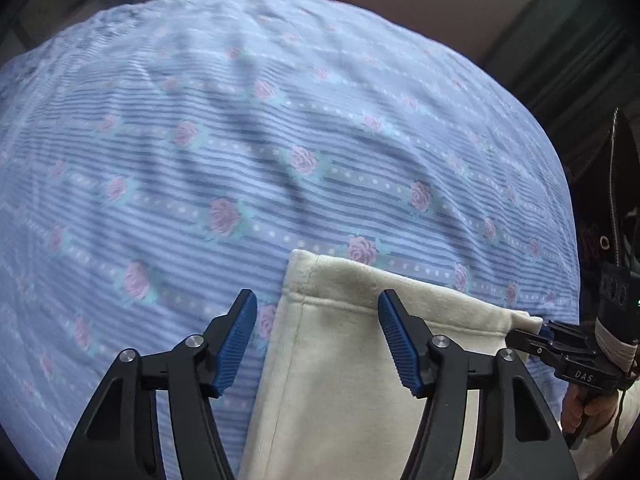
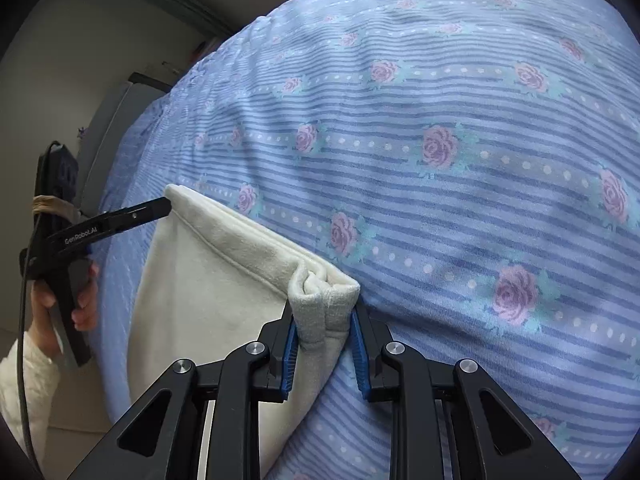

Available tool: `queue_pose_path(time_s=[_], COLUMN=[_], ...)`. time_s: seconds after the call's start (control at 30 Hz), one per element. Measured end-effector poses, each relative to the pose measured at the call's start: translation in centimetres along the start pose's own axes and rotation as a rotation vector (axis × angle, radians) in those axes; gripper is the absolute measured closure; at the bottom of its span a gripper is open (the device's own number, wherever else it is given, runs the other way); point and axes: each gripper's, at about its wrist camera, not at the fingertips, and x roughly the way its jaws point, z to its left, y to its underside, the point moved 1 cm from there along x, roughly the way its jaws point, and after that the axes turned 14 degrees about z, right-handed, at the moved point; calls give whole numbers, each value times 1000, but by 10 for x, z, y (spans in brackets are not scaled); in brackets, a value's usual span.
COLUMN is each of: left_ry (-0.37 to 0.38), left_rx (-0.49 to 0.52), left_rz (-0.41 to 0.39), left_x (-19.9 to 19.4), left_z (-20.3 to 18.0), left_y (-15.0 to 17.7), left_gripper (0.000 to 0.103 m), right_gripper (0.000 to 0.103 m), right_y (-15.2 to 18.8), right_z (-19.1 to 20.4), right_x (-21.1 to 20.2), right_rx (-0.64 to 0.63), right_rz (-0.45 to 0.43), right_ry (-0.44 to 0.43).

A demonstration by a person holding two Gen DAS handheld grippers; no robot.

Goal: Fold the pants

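**Two handheld grippers at the hem of cream pants on a flowered bedsheet**

Both grippers point steeply down at a bed covered by a blue striped sheet [image 1: 280, 120] printed with pink roses. Cream fleece pants [image 1: 344, 380] lie on the sheet, with their stitched hem edge running across the cloth.

In the left wrist view, the left gripper [image 1: 318, 340] fills the lower frame, its black arms rising from 6 o'clock and its blue ribbed pads [image 1: 238, 344] standing apart. The jaws are released. One corner of the hem lies between them, nearer the right pad; neither pad presses the cloth. At 3 o'clock in this view the right gripper [image 1: 540, 330] reaches in from the side, held by a hand [image 1: 584, 412], and it pinches the other hem corner. White letters on its body read "DAS".

In the right wrist view, the right gripper [image 2: 324, 344] is clenched on a bunched fold of the pants [image 2: 200, 280] hem, which is squeezed upright between its blue pads at the centre of the frame. The cloth stretches away toward 9 o'clock. There the left gripper [image 2: 162, 206] comes in from the side with its tip just at the far hem corner. Its side carries the words "GenRobot.AI". A hand [image 2: 82, 296] in a white sleeve [image 2: 28, 392] grips its handle at 8 o'clock, and a black cable hangs down beside it.
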Motion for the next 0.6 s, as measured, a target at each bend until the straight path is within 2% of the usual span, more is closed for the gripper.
queue_pose_path(time_s=[0.13, 0.3, 0.4, 0.43, 0.6], left_ry=[5, 34, 54, 72, 78], left_rx=[27, 19, 23, 30, 18], left_rz=[39, 48, 56, 63, 77], left_x=[17, 26, 25, 24, 28], left_z=[4, 4, 3, 2, -5], left_y=[-10, -13, -13, -12, -16], left_gripper=[42, 41, 52, 60, 66], right_gripper=[78, 78, 78, 78, 78], right_y=[-4, -8, -9, -10, -9], right_z=[1, 4, 3, 4, 3], right_x=[4, 7, 9, 10, 11], right_rx=[2, -8, -10, -15, -19], right_rz=[19, 28, 35, 36, 38], right_ry=[0, 9, 5, 7, 8])
